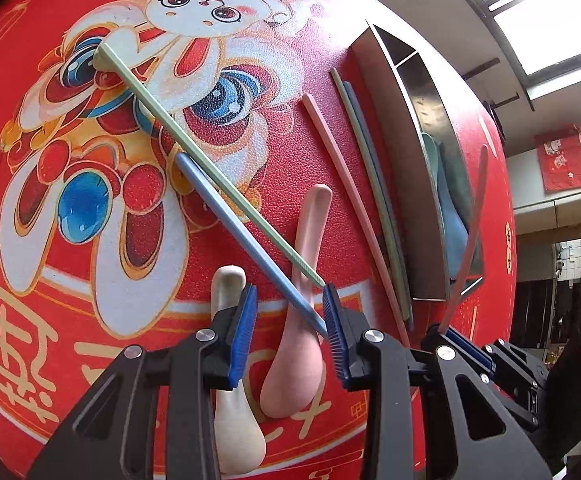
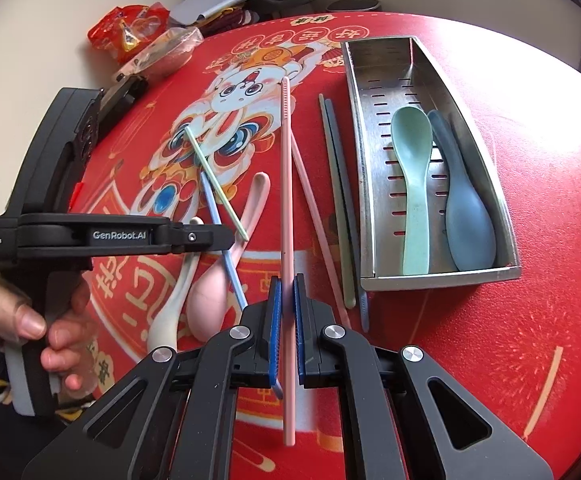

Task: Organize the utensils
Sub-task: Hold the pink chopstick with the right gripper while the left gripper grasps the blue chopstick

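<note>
My right gripper [image 2: 286, 304] has its jaws clamped on a pink chopstick [image 2: 287, 184], lifted above the red tabletop [image 2: 490, 340] just beside the steel tray [image 2: 438, 272] that holds a green spoon [image 2: 412, 184] and a blue spoon [image 2: 464, 216]. My left gripper [image 1: 290, 322] has its jaws partly open, gripping nothing, the blue chopstick [image 1: 246, 236] tip against one pad and the pink spoon [image 1: 302, 300] below. Loose chopsticks crowd the tray's near wall; bare cloth lies further left.
</note>
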Tool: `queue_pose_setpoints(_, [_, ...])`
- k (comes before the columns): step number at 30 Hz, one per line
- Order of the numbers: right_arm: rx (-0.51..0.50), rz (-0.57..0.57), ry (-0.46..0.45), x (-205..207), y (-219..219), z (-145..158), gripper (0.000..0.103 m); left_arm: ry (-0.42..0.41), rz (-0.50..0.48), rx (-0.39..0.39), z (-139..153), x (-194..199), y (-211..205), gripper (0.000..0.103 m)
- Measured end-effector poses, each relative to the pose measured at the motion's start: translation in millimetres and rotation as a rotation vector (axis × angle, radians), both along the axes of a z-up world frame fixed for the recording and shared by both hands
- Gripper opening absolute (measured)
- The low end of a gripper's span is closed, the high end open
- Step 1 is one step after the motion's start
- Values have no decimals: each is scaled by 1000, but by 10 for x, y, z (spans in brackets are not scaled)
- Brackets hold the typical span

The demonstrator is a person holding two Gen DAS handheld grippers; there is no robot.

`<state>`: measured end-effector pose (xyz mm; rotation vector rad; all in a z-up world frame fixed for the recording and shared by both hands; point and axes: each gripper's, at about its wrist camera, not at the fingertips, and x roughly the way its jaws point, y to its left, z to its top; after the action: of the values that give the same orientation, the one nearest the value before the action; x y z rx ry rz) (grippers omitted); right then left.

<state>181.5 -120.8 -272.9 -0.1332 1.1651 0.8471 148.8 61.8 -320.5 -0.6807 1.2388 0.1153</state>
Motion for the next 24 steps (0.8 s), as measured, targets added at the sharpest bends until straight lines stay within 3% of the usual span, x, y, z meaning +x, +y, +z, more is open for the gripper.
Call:
queue_pose_setpoints(10, [10, -10, -7, -5, -42, 25, 6, 11, 16, 47, 1, 152, -49, 32])
queue_pose_setpoints(19, [14, -18, -15, -41, -36, 67, 6, -28, 54, 22, 13, 78, 155, 5])
queue_pose_setpoints(24, [21, -21, -20, -47, -12, 100, 6, -19, 19, 51, 41, -25, 225, 0])
